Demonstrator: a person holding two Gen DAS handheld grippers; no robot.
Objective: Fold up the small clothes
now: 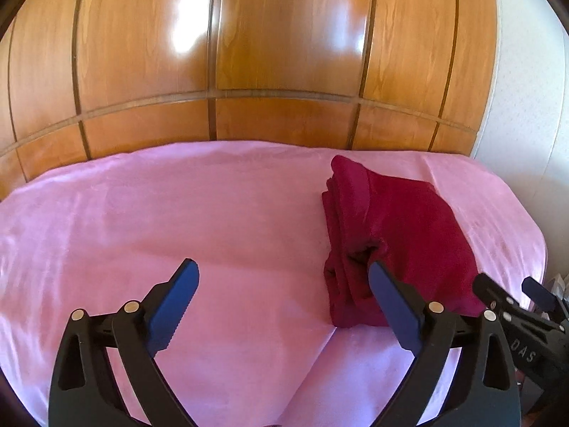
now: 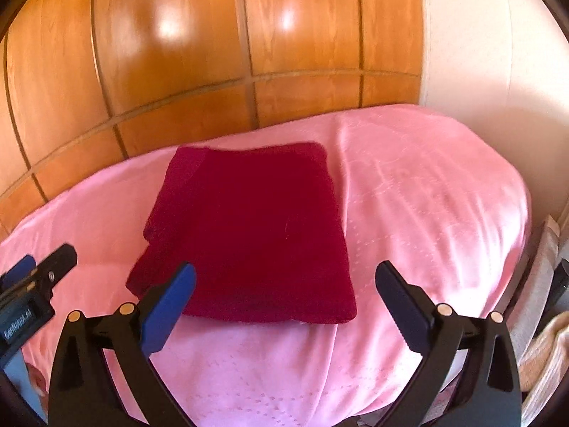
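A dark red garment lies folded into a neat rectangle on the pink bedspread. In the left wrist view the garment lies to the right, its layered folded edge facing me. My left gripper is open and empty, above the spread just left of the garment; its right finger overlaps the garment's near edge in view. My right gripper is open and empty, over the garment's near right corner. The right gripper also shows in the left wrist view, and the left gripper in the right wrist view.
A glossy wooden panelled wall runs behind the bed. A white wall stands at the right. Beige cloth and other items lie off the bed's right edge. The pink spread is bare left of the garment.
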